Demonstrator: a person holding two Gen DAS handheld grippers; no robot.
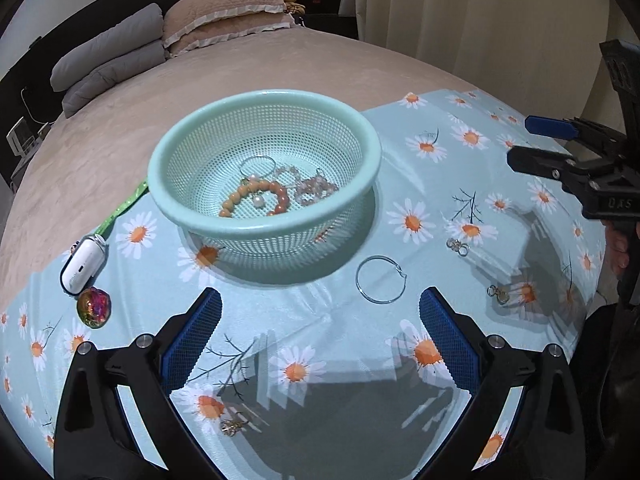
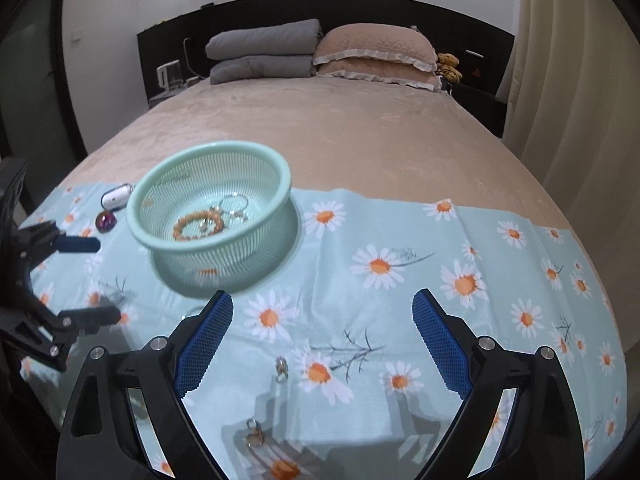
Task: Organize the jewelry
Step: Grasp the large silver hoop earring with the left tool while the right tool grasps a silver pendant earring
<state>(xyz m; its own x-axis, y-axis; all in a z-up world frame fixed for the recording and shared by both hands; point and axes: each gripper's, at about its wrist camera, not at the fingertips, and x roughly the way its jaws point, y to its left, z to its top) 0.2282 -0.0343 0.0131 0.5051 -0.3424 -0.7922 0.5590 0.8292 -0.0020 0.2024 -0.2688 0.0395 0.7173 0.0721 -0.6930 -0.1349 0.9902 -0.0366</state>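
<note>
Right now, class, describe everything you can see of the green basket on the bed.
The basket is a round, pale mint-green bowl of what looks like plastic, with a smooth thick rim and perforated mesh walls. It stands upright on the daisy-print cloth, near its far edge. Inside lie an orange bead bracelet, a pinkish bead strand, a thin wire hoop and a pearl. Neither gripper touches it.

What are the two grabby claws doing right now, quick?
Left gripper: open, holding nothing.
Right gripper: open, holding nothing.
</note>
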